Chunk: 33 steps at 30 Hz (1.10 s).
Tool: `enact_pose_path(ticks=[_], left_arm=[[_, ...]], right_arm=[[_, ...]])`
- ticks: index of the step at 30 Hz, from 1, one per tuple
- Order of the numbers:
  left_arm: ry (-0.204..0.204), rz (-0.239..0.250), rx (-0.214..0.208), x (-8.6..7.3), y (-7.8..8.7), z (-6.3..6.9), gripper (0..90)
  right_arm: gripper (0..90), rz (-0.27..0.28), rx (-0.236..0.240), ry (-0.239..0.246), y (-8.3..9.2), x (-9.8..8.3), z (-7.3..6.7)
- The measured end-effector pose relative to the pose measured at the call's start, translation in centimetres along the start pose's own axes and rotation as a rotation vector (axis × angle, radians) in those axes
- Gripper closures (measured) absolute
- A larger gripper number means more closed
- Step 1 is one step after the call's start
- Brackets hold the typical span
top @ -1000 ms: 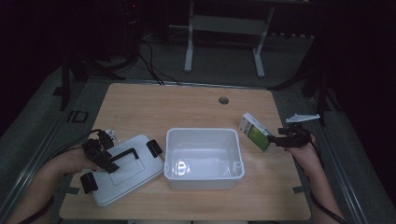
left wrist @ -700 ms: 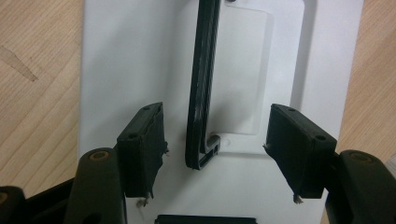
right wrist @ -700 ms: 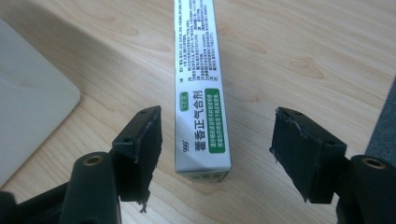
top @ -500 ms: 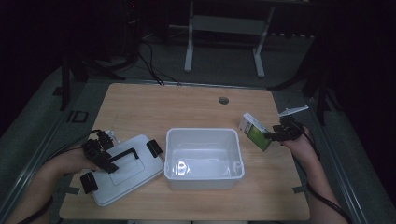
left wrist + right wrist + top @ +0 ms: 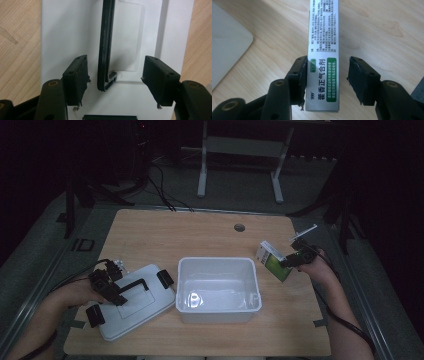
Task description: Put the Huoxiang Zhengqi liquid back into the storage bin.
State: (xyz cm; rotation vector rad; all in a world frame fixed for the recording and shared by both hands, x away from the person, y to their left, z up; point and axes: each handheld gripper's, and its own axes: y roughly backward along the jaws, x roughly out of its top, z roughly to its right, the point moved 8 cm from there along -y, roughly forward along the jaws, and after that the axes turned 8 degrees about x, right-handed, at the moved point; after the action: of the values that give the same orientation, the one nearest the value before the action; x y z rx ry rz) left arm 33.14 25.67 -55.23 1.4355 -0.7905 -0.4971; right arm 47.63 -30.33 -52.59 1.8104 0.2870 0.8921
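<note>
Wooden table (image 5: 165,235), lit; surroundings dark. Centre: white plastic bin (image 5: 218,289), open top, nothing seen inside. L of bin, just beside it: white lid (image 5: 131,303) lying flat, tilted w/ respect to table edge, black latches at ends, black handle (image 5: 105,47) along its middle. Left gripper (image 5: 111,289) over lid; in left gripper view (image 5: 113,81) jaws wide apart, straddling end of handle, no contact w/ either pad, nothing held. R of bin, near table's R edge: green-and-white medicine box (image 5: 272,260), Chinese print on silver side (image 5: 323,57). Right gripper (image 5: 289,261) at box; in right gripper view (image 5: 327,78) jaws apart, box between them, left-hand pad touching or nearly touching box side, clear gap at the other pad; not clamped. Small round hole (image 5: 239,227) in tabletop near far edge. Metal stand (image 5: 240,155) on floor beyond table.
</note>
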Motion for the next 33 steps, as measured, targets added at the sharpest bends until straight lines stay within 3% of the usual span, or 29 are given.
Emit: enact_pose_path(ticks=[6, 17, 29, 33], left_arm=[[-0.004, -0.007, -0.001, -0.1, -0.3, 0.1, 37.5], [-0.003, -0.006, 0.001, -0.1, -0.2, 0.0, 37.5], [0.0, -0.012, -0.006, -0.3, -0.5, 0.0, 37.4], [0.0, -0.009, -0.004, -0.2, -0.3, -0.1, 37.5]], right_arm=[[50.5, -0.076, 0.003, 0.006, -0.5, 0.0, 0.0], [57.9, -0.131, 0.019, 0.0, -2.3, -0.6, -0.1], [64.0, -0.13, -0.045, 0.019, -1.9, -0.5, 0.3], [63.9, -0.129, -0.032, 0.014, -1.5, -0.7, 0.3]])
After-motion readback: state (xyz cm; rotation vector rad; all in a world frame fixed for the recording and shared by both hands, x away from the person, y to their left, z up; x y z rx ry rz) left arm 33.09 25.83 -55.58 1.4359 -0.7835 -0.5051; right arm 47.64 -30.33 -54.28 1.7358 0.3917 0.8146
